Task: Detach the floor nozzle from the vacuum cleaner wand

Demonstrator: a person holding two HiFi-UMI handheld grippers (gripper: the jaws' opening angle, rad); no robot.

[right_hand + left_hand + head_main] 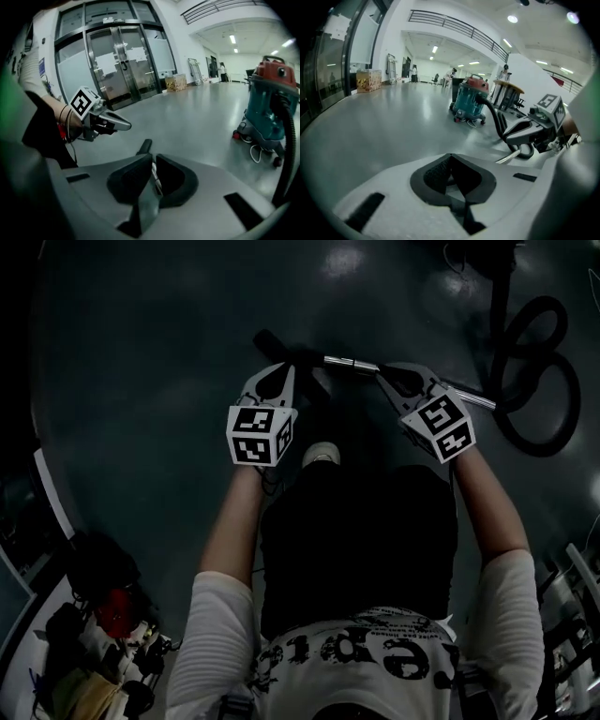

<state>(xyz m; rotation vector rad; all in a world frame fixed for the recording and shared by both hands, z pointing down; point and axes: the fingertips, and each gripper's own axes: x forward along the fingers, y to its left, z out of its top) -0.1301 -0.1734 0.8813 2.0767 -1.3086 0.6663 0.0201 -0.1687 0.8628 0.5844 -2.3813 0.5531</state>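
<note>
Seen from the head view, the person holds both grippers out low over the dark floor, the left gripper and the right gripper side by side and well apart, each with its marker cube nearest the wrist. The chrome wand lies on the floor across the space in front of them, running from beside the left gripper's tip out past the right gripper, whose tip overlaps it in that view; whether it touches the tube cannot be told. The floor nozzle is the dark piece at the wand's left end, lying on the floor just beyond the right gripper's jaws and below the left gripper. In the left gripper view the jaws are pressed together with nothing between them. In the right gripper view the jaws also stand together, leaving only a thin slit through which a sliver of the chrome tube shows beyond. The teal vacuum cleaner with its red top stands farther off on the floor, and its black hose curls down from it towards the right gripper. Glass doors stand behind the left gripper.
</note>
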